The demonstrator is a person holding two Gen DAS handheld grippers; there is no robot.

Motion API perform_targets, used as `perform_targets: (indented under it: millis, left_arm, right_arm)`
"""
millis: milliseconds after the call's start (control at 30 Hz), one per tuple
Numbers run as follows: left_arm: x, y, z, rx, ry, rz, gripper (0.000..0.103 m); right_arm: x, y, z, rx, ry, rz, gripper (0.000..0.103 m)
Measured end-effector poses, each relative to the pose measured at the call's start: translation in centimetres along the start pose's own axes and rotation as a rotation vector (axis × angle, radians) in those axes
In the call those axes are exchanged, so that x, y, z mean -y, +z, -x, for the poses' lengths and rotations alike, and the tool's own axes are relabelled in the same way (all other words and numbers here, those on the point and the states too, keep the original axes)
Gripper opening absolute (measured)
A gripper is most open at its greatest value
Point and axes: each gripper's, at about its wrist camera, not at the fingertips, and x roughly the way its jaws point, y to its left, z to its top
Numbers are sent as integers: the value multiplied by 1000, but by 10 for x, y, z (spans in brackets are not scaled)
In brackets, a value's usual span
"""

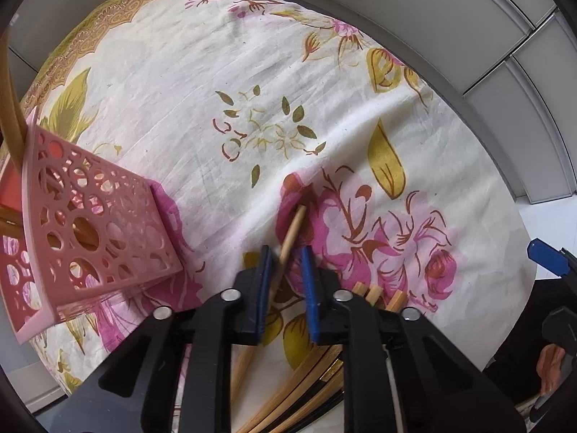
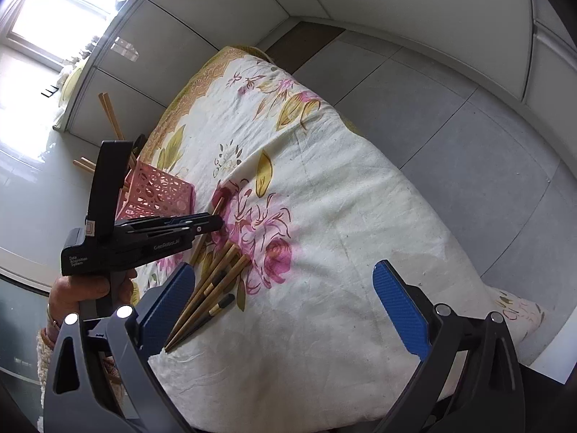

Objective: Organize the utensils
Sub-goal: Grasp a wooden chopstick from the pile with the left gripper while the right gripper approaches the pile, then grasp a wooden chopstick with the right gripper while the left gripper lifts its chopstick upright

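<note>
Left wrist: hand-held gripper (image 1: 285, 274) around chopstick (image 1: 293, 229)

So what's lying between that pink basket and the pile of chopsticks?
One chopstick, pinched in the left gripper; otherwise bare floral cloth, per the left wrist view.

**Around your work area**

You see a floral cloth (image 2: 324, 288) covering the table, white with pink roses and olive leaves, with a gold patterned border at the upper left. Grey floor tiles (image 2: 450, 126) fill the right of the frame. A bright window (image 2: 54, 11) is in the upper left corner.
</note>
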Motion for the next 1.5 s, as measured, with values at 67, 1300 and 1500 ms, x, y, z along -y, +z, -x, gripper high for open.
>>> perform_targets:
  millis: [67, 1300, 1500]
  left_arm:
    - [-2, -11, 2, 5, 28, -1, 8]
    - [-67, -150, 160, 452, 49, 215, 5]
    - [-49, -158, 196, 584, 57, 241, 5]
  right_arm:
    - [-6, 3, -7, -18, -20, -6, 96]
    - [-105, 2, -78, -47, -187, 45, 8]
    - [-135, -1, -25, 125, -67, 169, 8]
